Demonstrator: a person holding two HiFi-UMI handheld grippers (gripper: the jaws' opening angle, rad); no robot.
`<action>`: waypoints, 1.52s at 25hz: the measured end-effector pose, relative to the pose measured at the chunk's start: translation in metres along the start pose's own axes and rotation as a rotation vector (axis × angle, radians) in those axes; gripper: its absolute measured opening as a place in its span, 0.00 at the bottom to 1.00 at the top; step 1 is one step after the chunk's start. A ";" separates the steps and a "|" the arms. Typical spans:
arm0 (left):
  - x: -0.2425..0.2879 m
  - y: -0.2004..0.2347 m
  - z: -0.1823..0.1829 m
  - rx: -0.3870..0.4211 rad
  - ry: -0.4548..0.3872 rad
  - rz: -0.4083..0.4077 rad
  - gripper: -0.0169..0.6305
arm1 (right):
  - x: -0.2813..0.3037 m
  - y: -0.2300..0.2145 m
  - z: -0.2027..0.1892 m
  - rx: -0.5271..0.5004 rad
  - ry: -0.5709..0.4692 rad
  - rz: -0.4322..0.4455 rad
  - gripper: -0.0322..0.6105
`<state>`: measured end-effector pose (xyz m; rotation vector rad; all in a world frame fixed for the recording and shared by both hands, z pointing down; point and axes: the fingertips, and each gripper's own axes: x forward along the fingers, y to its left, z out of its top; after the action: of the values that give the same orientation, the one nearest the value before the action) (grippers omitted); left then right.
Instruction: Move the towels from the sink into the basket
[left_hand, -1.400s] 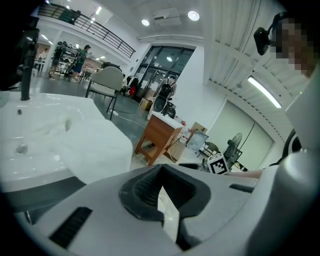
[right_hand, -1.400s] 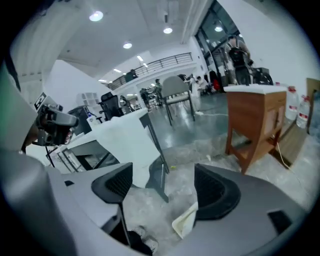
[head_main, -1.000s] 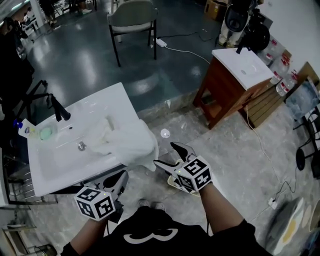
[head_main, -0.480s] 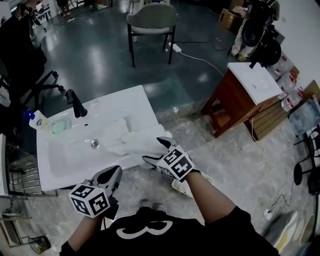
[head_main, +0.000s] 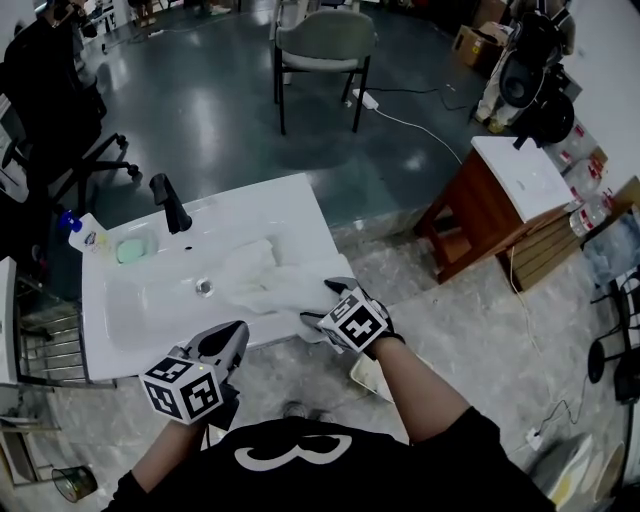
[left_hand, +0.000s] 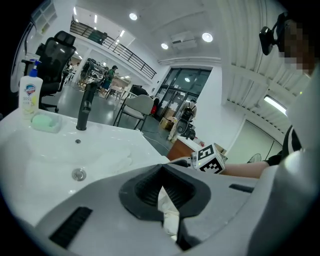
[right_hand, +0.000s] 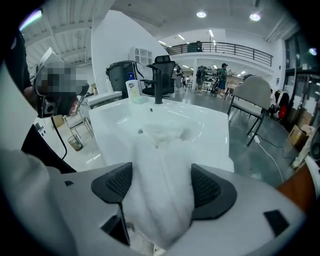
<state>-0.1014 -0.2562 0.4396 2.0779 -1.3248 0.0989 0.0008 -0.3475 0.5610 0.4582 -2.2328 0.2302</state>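
White cloth towel (head_main: 270, 285) now fills the gap of the right gripper (head_main: 320, 303), whose jaws pinch its fold at the front rim of the white ceramic sink (head_main: 130, 325). A second ago these jaws stood spread, apart from it. The left gripper (head_main: 232, 338) waits, jaws pressed together. The lift toward the pale basket (head_main: 362, 373), below the right jaws, can probably begin.

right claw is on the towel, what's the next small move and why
Probably lift the right claw up and back, drawing the towel off the sink rim. The towel fills the gap between its jaws, but most of it lies in the basin, and the basket sits on the floor under that arm.
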 end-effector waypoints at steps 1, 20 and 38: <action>0.001 0.001 0.003 0.009 -0.001 -0.005 0.03 | 0.001 0.000 0.000 0.008 0.008 0.005 0.63; 0.010 0.002 0.017 0.061 -0.010 -0.075 0.03 | -0.028 -0.010 0.009 0.129 -0.066 -0.079 0.18; 0.000 -0.065 0.019 0.090 -0.053 -0.089 0.03 | -0.198 0.015 0.069 0.152 -0.493 -0.118 0.18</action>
<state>-0.0525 -0.2492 0.3930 2.2265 -1.2784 0.0662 0.0638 -0.3061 0.3653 0.7972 -2.6654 0.2456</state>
